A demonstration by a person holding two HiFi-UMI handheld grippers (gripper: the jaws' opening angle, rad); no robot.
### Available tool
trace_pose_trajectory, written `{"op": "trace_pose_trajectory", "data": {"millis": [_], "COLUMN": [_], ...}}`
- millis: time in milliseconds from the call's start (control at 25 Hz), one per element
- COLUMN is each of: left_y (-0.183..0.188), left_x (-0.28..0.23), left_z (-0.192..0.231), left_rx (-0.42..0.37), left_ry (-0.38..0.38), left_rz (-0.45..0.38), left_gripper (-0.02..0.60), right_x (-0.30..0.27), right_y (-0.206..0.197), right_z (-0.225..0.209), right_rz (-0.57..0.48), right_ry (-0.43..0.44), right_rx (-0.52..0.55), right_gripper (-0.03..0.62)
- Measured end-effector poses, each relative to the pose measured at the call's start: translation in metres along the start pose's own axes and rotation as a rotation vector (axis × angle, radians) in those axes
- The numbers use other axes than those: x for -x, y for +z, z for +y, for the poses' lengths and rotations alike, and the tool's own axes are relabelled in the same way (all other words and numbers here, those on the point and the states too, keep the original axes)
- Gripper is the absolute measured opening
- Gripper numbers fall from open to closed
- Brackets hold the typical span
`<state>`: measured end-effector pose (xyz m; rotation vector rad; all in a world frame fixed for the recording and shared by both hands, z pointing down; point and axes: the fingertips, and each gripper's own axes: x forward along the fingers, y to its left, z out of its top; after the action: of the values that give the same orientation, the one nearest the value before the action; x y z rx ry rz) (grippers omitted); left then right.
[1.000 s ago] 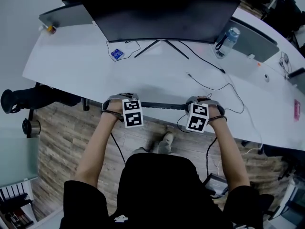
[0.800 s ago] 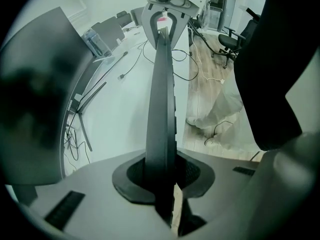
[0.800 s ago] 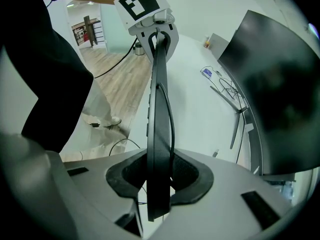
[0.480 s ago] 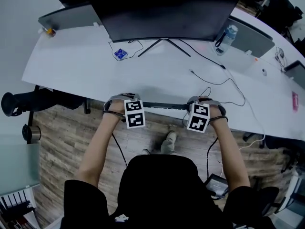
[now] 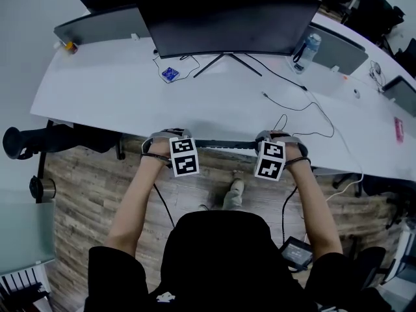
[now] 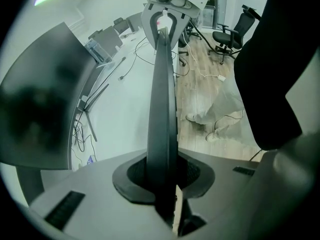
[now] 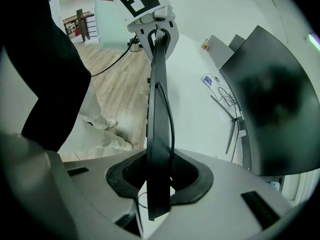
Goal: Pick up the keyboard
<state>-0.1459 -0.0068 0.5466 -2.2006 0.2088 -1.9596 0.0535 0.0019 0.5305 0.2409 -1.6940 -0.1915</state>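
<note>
- Left hand-held gripper (image 6: 162, 176): jaws narrow, clamped on the left end of the keyboard (image 5: 224, 144); right hand-held gripper (image 7: 159, 176) grips the right end the same way
- Keyboard held edge-on between the two, along the near edge of the bench (image 5: 130, 90); floor (image 5: 84, 174) just below
- Thin cable (image 7: 171, 119) runs along the keyboard at the right end
- Monitor (image 5: 227, 18) upright at the far side; bottle (image 5: 309, 47) to its right

surface: white desk (image 5: 97, 90) | on it: black monitor (image 5: 227, 18), water bottle (image 5: 305, 49), blue packet (image 5: 170, 74), black cable (image 5: 276, 101)
</note>
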Motion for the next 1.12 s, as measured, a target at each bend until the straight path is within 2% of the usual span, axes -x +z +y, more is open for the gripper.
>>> {"op": "trace_pose_trajectory", "data": {"millis": [360, 1120], "left_y": [-0.016, -0.043], "left_x": [0.016, 0.038], "left_z": [-0.014, -0.069], "left_rx": [-0.03, -0.077], "left_ry": [0.042, 0.057], "left_rz": [-0.028, -0.055], "left_gripper": [0.083, 0.083], "right_x": [0.016, 0.036], "right_y": [0.02, 0.052], "right_z": [0.021, 0.085], "right_rz": [0.025, 0.045], "right_ry": [-0.052, -0.083], "right_rx": [-0.017, -0.044], "right_gripper": [0.106, 0.106]}}
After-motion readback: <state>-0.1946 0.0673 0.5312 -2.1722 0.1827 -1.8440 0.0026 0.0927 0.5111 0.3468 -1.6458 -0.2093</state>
